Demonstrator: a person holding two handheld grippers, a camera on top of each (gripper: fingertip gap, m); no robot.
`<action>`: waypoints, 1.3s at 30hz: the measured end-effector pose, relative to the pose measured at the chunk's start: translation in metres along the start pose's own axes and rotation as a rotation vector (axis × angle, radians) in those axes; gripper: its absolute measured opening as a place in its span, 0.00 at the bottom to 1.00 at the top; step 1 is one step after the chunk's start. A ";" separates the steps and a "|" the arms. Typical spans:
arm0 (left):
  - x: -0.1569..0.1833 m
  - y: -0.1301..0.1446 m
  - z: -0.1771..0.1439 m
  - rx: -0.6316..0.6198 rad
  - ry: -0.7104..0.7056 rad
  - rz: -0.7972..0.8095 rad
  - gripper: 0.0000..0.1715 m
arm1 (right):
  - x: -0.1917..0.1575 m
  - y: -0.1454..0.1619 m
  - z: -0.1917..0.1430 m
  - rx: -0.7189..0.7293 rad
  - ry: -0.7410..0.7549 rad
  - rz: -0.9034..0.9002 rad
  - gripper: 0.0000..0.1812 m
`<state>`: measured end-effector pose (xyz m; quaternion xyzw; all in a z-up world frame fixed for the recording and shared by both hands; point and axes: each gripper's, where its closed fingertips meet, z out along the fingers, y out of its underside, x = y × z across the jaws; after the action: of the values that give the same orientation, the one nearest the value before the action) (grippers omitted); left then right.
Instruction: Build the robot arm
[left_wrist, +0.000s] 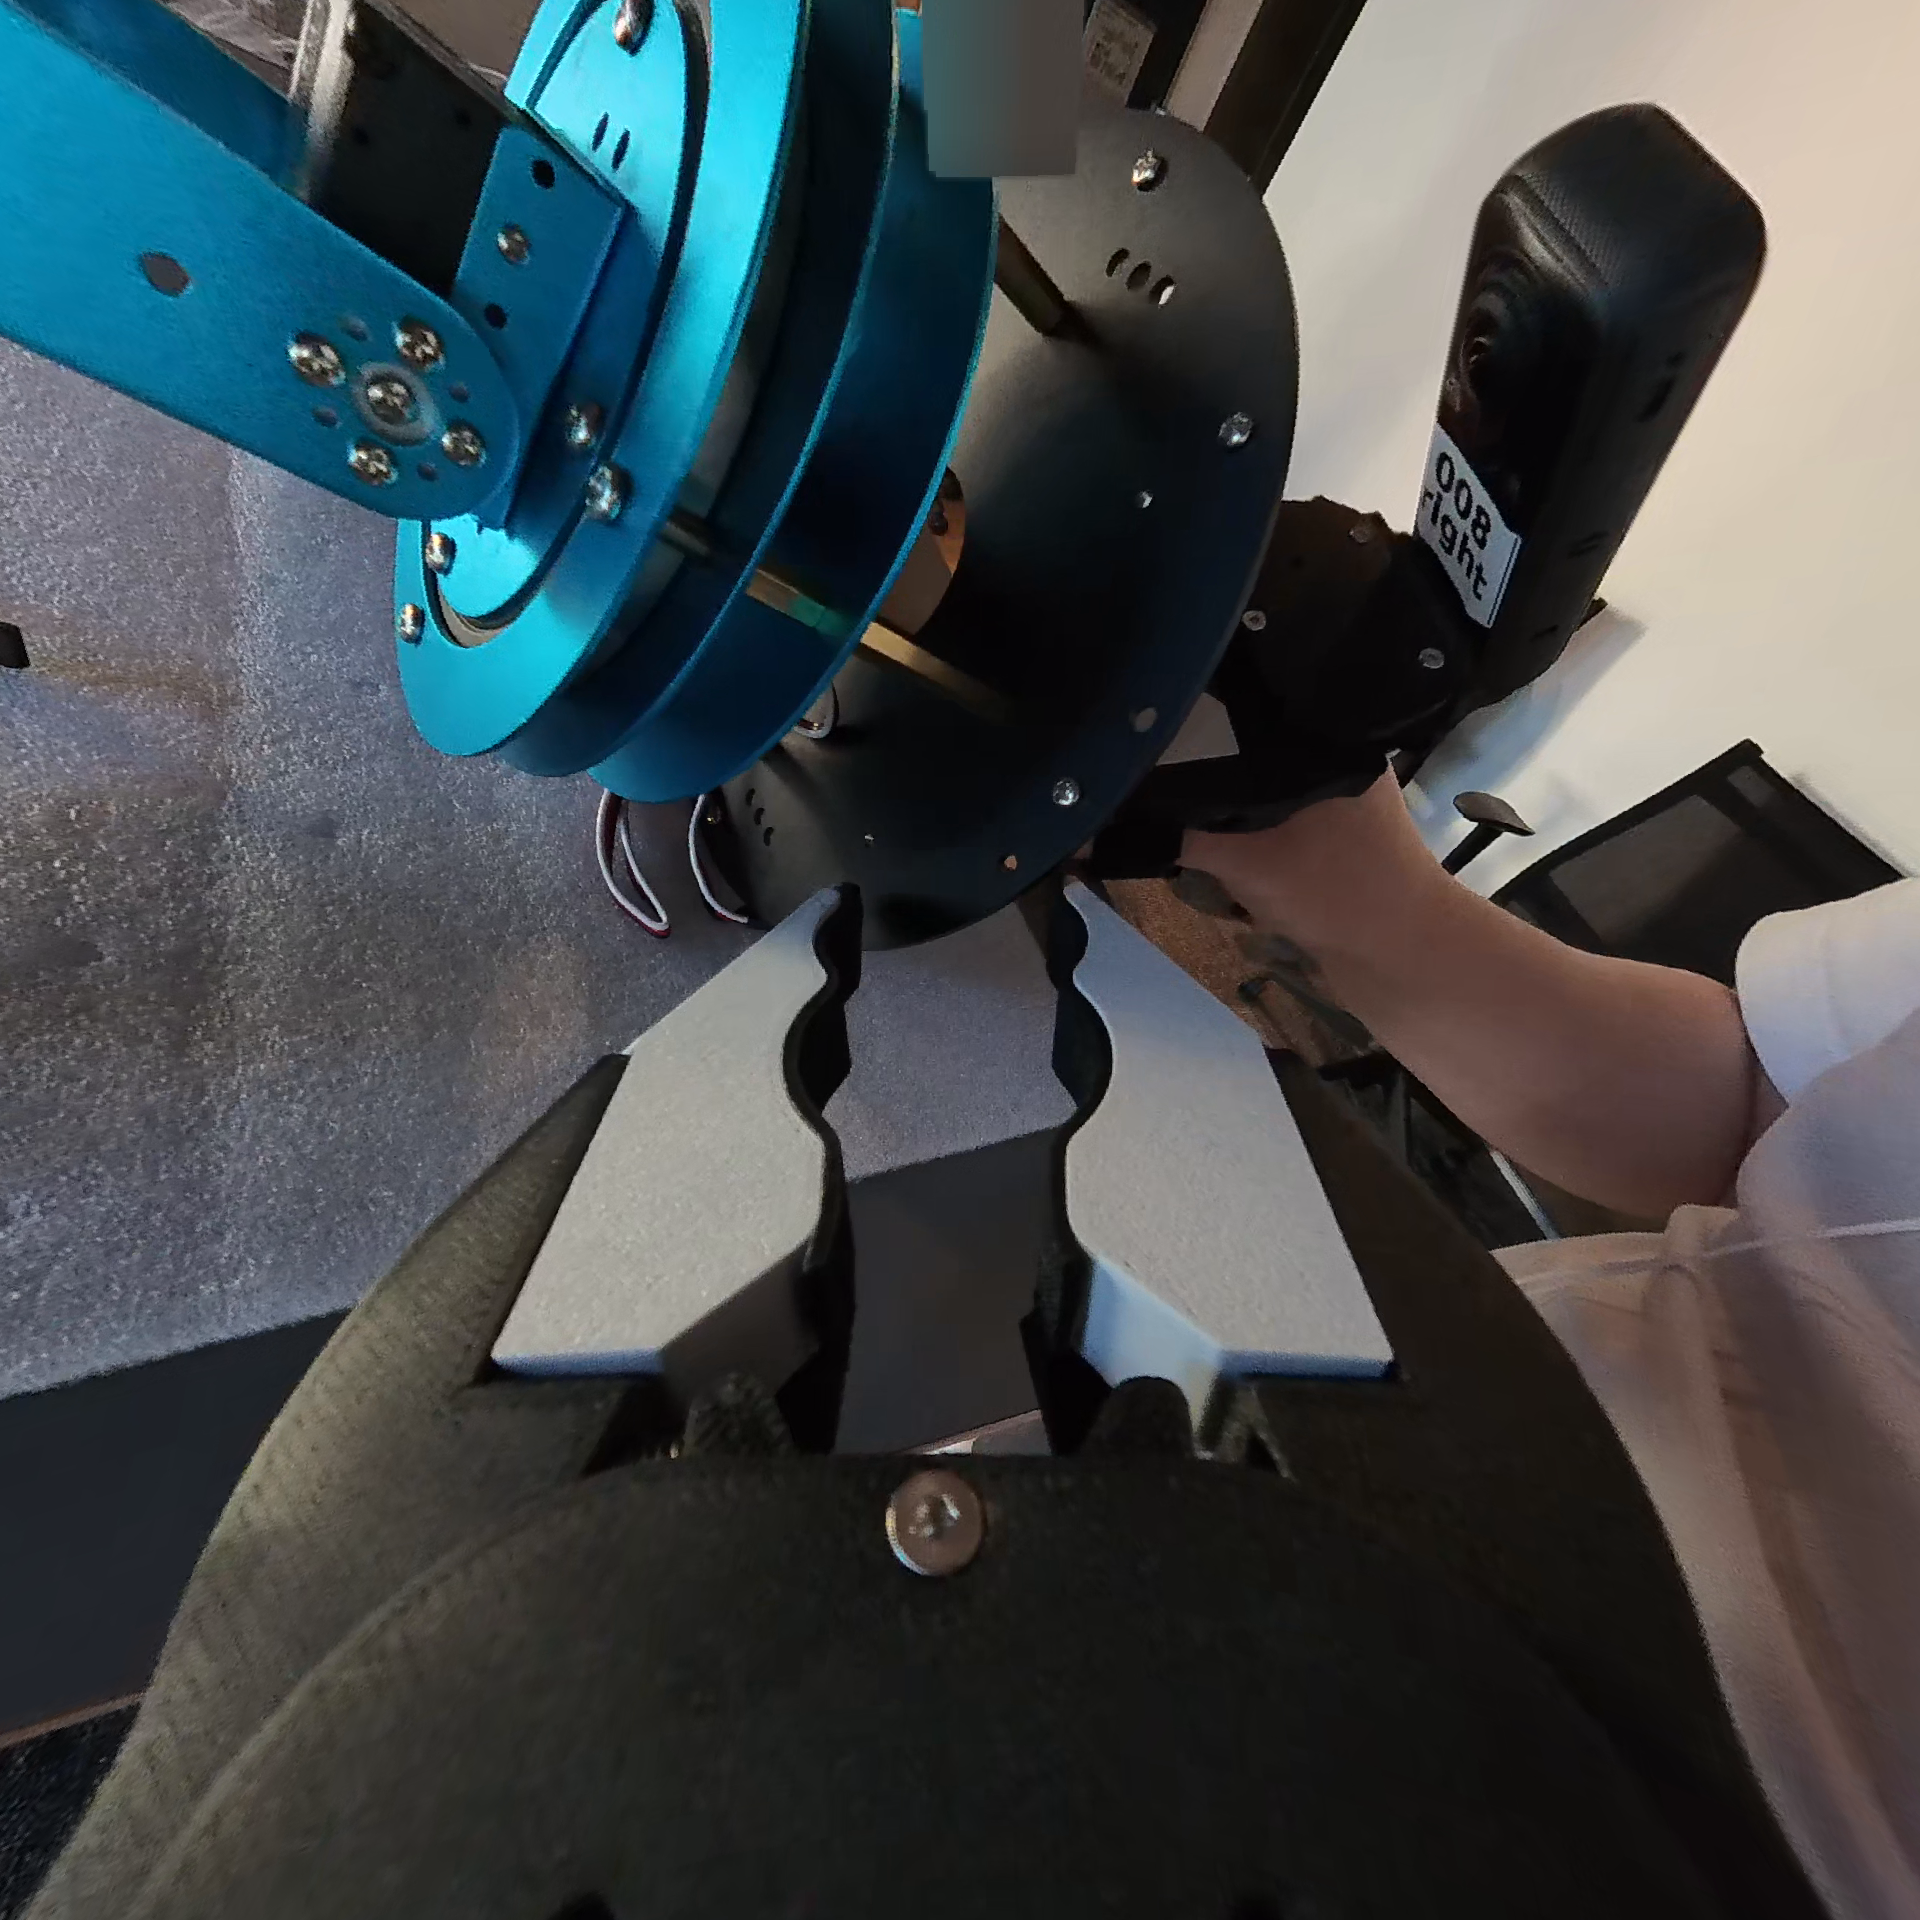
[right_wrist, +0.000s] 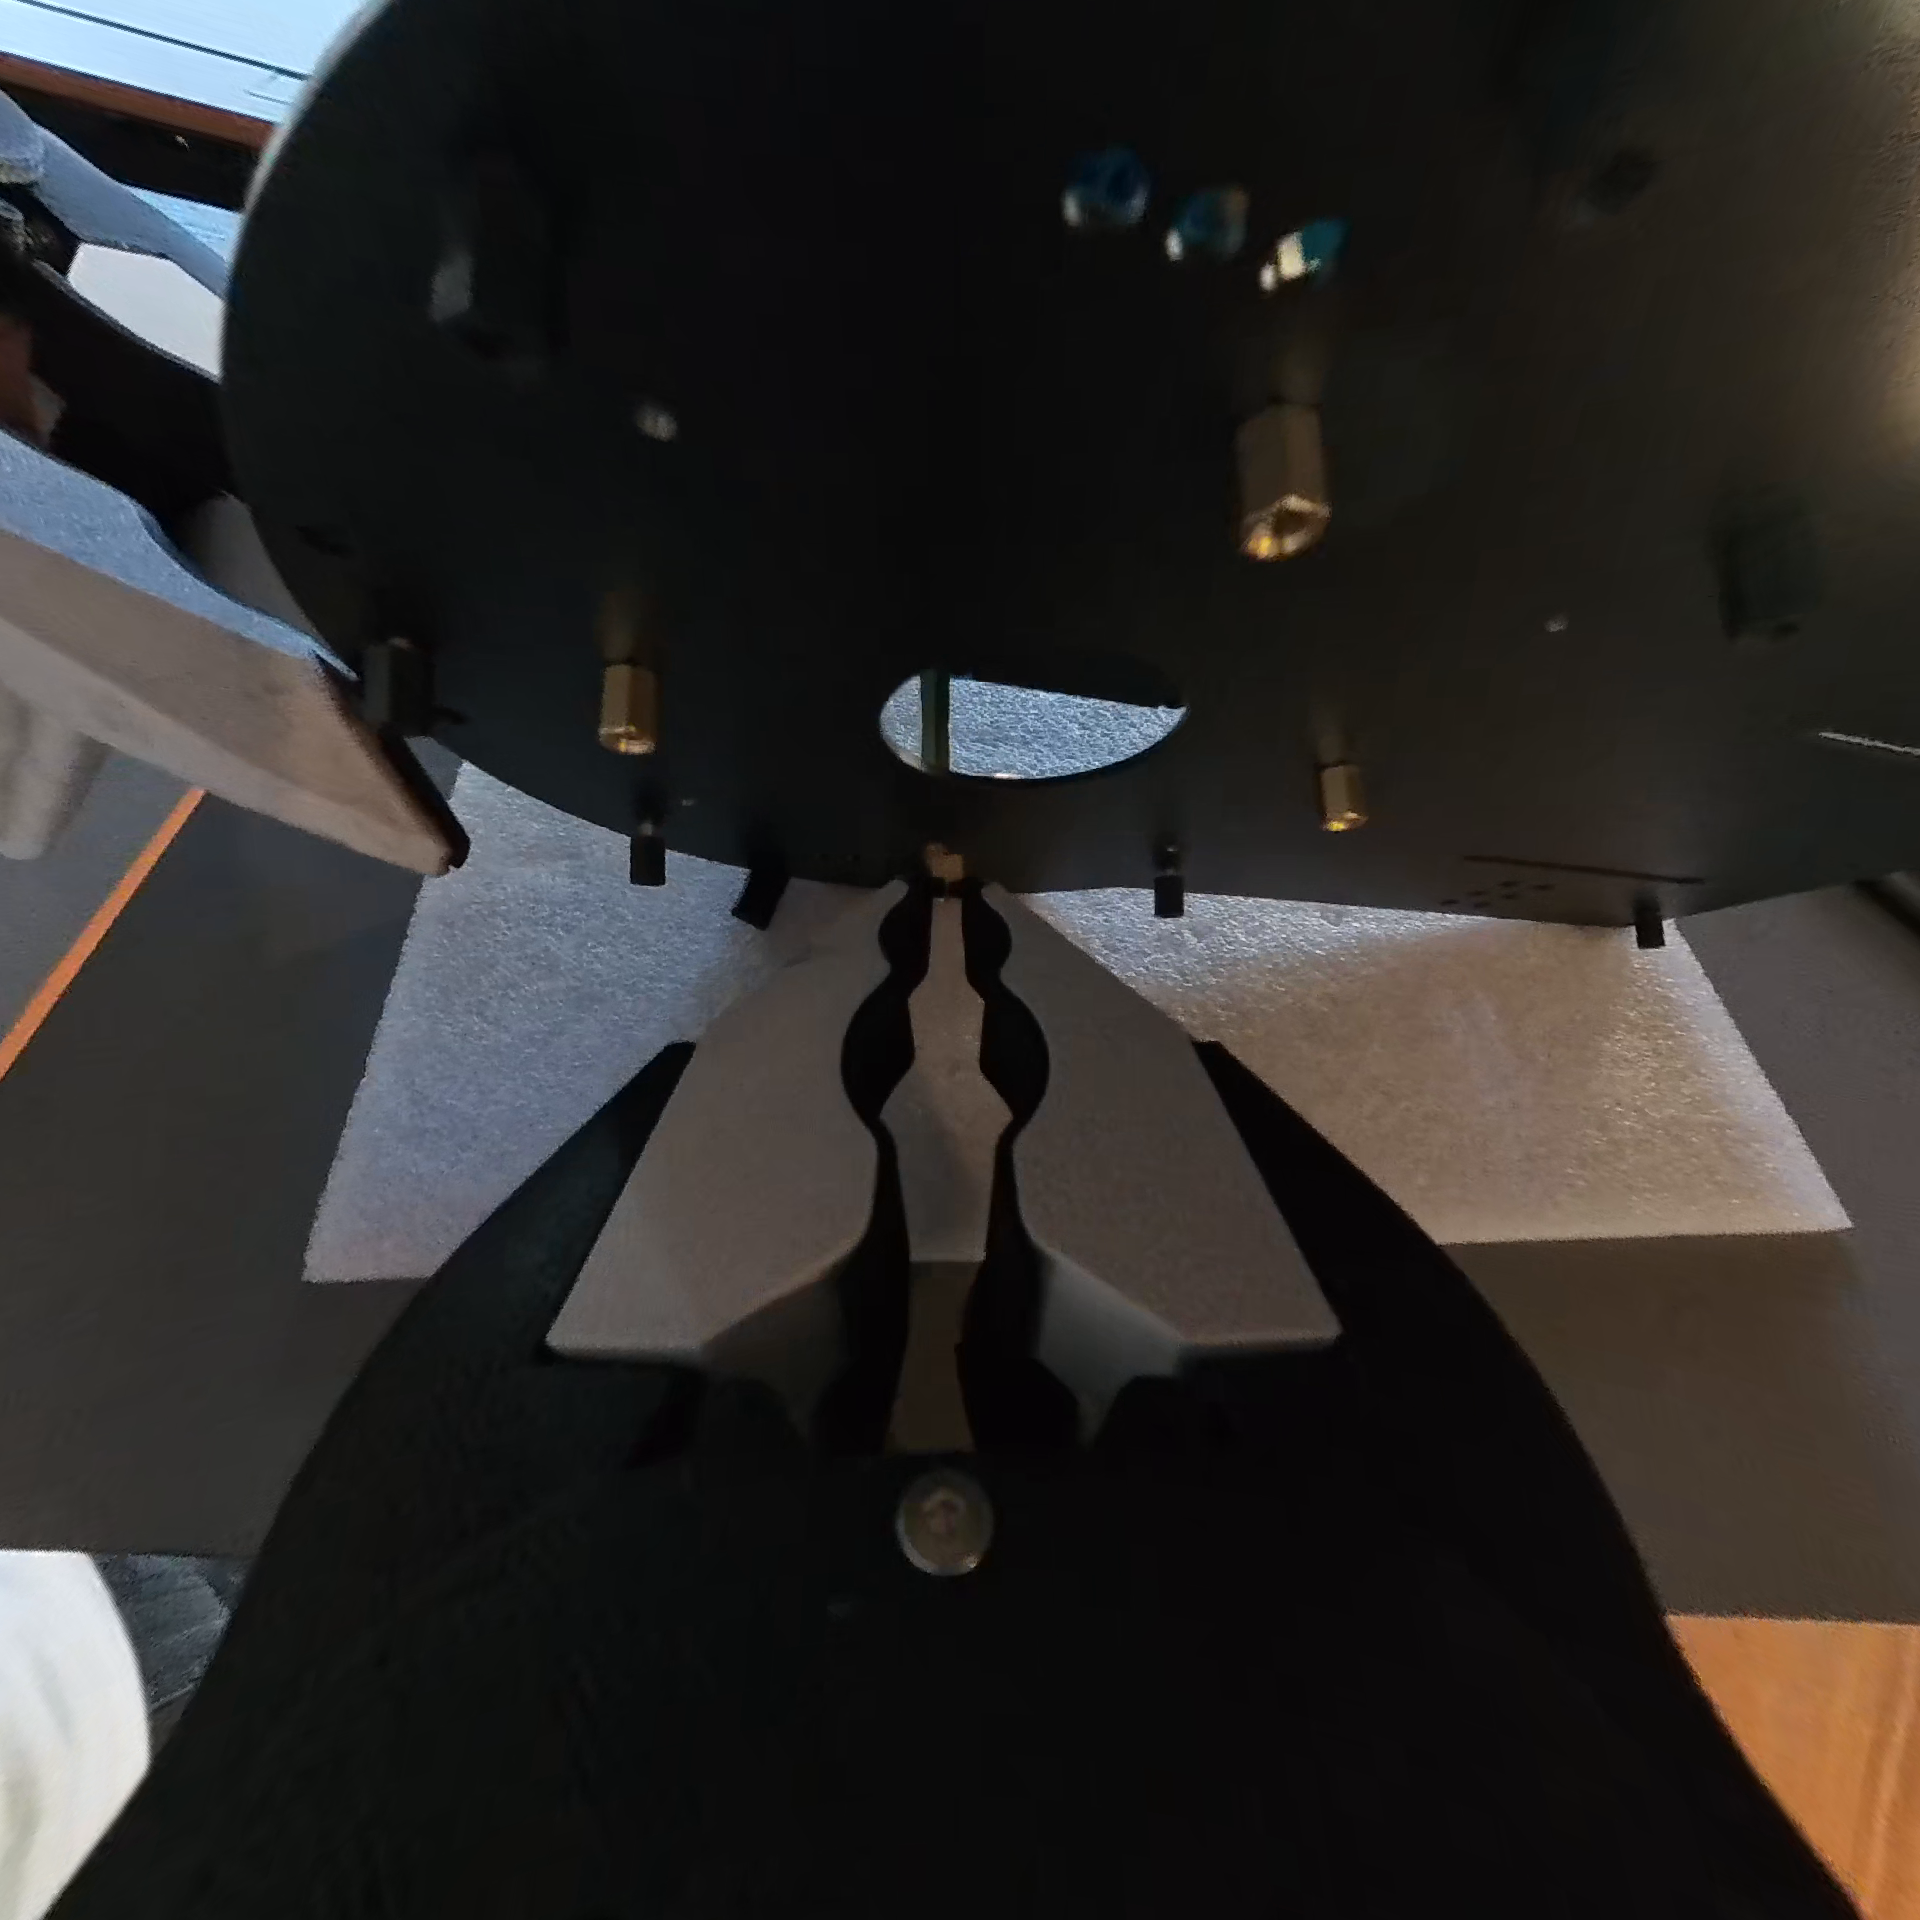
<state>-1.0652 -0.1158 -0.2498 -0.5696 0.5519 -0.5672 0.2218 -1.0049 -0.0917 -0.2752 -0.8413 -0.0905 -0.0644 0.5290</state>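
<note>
Foam sheet beneath tilted black base plate.

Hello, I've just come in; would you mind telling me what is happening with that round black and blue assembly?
A person holds a gripper in each hand at a tilted assembly: a round black plate carrying blue discs and a blue arm, over white foam sheet. The left gripper is open, its fingertips straddling the plate's lower edge. The right gripper faces the plate's underside, jaws nearly closed around a small brass standoff at the rim; whether it grips is unclear.
</note>
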 end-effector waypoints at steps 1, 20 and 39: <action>0.000 0.000 0.000 -0.001 0.001 0.001 0.20 | 0.000 0.001 0.000 -0.005 -0.003 0.001 0.03; 0.002 -0.001 0.000 0.008 0.007 -0.004 0.19 | -0.003 0.002 0.002 -0.028 -0.057 0.040 0.02; 0.001 -0.003 -0.003 0.021 0.013 -0.010 0.19 | -0.007 0.003 0.005 -0.044 -0.319 0.364 0.02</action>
<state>-1.0673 -0.1151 -0.2461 -0.5665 0.5442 -0.5778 0.2214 -1.0110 -0.0891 -0.2817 -0.8546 -0.0183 0.1636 0.4925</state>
